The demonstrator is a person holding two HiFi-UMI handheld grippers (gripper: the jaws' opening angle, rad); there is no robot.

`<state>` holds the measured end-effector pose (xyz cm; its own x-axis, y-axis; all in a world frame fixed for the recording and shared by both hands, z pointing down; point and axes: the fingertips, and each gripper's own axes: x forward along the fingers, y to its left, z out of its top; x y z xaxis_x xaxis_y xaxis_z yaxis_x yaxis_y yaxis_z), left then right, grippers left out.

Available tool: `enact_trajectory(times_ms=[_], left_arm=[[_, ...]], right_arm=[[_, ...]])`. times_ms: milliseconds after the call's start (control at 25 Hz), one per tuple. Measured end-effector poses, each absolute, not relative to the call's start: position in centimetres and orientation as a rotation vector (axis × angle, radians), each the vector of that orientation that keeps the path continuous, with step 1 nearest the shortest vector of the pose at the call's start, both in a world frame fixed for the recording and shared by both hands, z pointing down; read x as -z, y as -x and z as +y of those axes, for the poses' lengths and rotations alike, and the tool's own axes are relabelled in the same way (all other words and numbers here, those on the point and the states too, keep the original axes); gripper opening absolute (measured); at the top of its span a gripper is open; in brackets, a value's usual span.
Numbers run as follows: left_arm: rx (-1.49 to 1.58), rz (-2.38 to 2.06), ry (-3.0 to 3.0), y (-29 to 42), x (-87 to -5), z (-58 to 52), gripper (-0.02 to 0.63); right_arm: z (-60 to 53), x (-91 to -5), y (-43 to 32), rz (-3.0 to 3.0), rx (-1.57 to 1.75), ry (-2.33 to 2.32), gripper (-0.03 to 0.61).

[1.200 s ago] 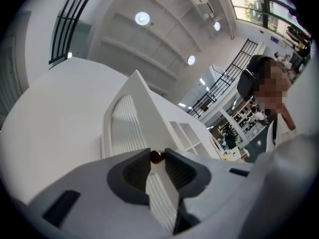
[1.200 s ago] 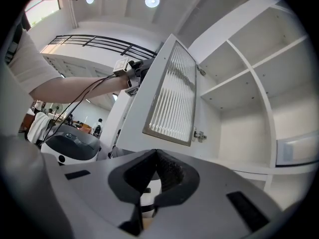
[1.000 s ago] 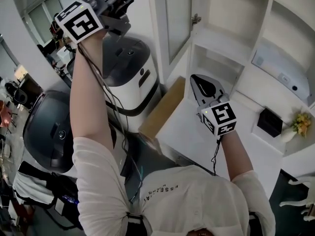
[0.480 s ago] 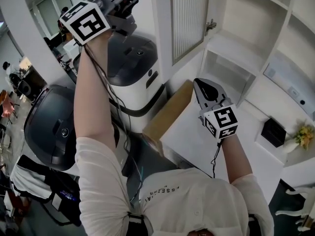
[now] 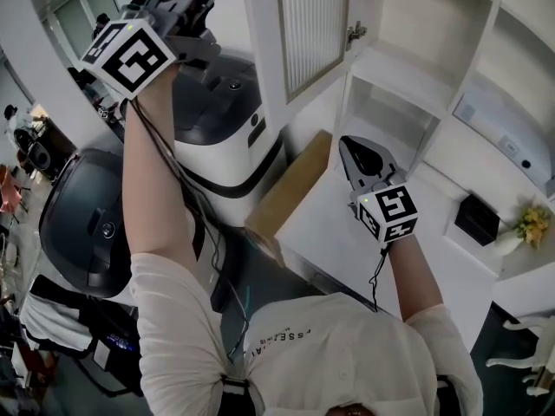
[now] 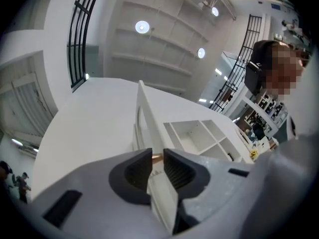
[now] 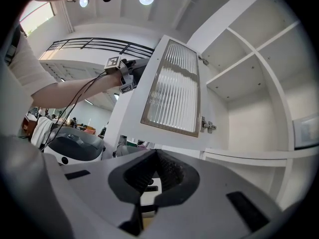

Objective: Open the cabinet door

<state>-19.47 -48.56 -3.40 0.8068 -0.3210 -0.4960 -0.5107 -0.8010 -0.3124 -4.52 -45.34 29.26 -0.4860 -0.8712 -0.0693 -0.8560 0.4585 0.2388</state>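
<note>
Cabinet door (image 5: pixel 308 24) hangs part open, its free edge clamped in my left hand-held gripper (image 6: pixel 157 166); hinges (image 5: pixel 355 33) lie rightward by the shelves (image 5: pixel 408 72), so I judge the pull goes left. Right hand-held gripper (image 5: pixel 362 159) closed, empty, well below

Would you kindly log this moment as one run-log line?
left gripper: shut on cabinet door edge | door: open | right gripper: shut, empty

Two claws, left claw (image 6: pixel 157 158) and right claw (image 5: pixel 351 146); one cabinet door (image 5: pixel 312 24), one cardboard box (image 5: pixel 290 189), one flower vase (image 5: pixel 527 229).
</note>
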Motion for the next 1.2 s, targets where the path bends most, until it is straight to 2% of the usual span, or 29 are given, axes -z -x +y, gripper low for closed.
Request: enact_trajectory(times_ms=[160, 320, 440, 680, 1200], left_arm=[[-0.509, 0.747, 2.472, 19.9, 1.8, -47.3, 0.072], [-0.467, 0.852, 2.409, 19.8, -0.7, -45.5, 0.019], [-0.406, 0.878, 2.390, 18.6, -3.2, -44.3, 0.008], [-0.246, 0.830, 2.411, 13.7, -9.1, -42.0, 0.002], [-0.139, 0.650, 2.733, 2.2, -25.3, -42.2, 0.002]], right_arm=[[-44.5, -30.0, 3.9, -2.641, 0.332, -1.568, 0.014], [-43.4, -31.5, 3.4, -2.651, 0.283, -1.552, 0.014], [-42.8, -32.4, 2.9, -2.646, 0.256, -1.543, 0.014], [-41.6, -33.2, 1.5, -2.635, 0.226, -1.564, 0.014], [-40.5, -34.9, -4.8, -2.586, 0.190, -1.679, 0.014]])
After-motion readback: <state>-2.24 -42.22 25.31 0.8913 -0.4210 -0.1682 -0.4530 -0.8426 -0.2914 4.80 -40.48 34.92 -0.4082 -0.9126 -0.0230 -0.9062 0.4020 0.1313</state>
